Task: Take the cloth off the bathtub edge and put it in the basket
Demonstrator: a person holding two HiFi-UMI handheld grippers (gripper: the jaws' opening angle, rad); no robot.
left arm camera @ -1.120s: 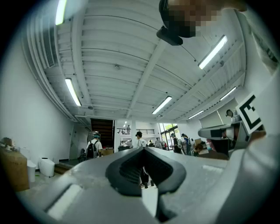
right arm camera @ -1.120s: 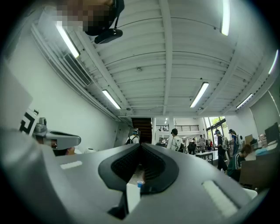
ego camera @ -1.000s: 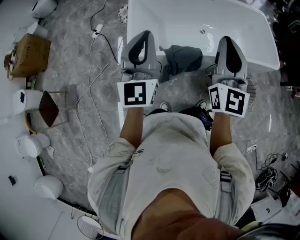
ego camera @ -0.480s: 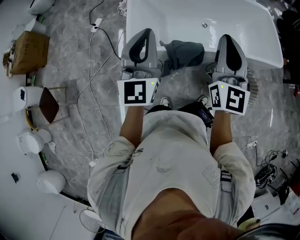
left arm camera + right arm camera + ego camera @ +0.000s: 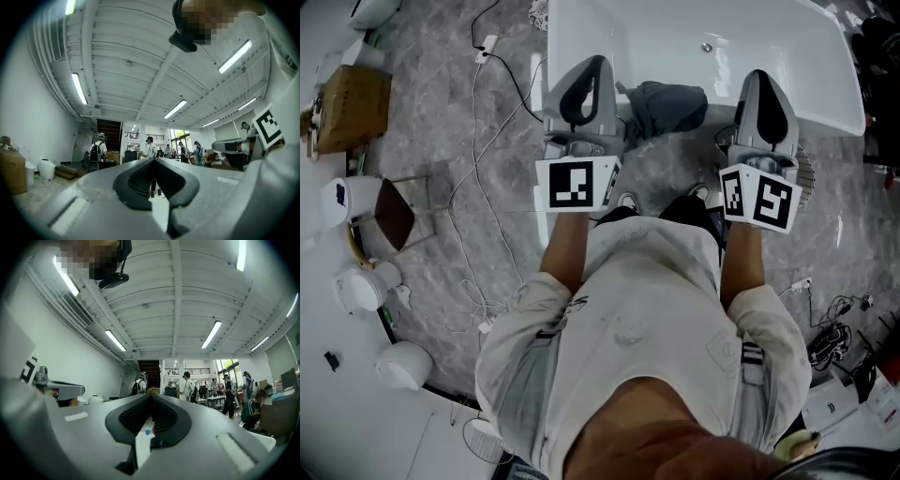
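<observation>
A dark grey cloth (image 5: 666, 103) lies bunched over the near edge of the white bathtub (image 5: 825, 112), hanging down towards the floor. My left gripper (image 5: 586, 66) is held just left of the cloth and my right gripper (image 5: 764, 75) just right of it, both pointing at the tub and clear of the cloth. Seen along its own jaws, the left gripper (image 5: 152, 160) has its tips meeting with nothing between them, and the right gripper (image 5: 151, 395) stands the same. A ribbed round object (image 5: 807, 173), perhaps the basket, shows partly behind the right gripper.
White cables (image 5: 487, 141) trail over the grey marble floor on the left. A cardboard box (image 5: 352, 108), white containers (image 5: 356, 202) and a brown stool (image 5: 394, 216) stand further left. More cables (image 5: 834, 337) lie at lower right. People stand far off in both gripper views.
</observation>
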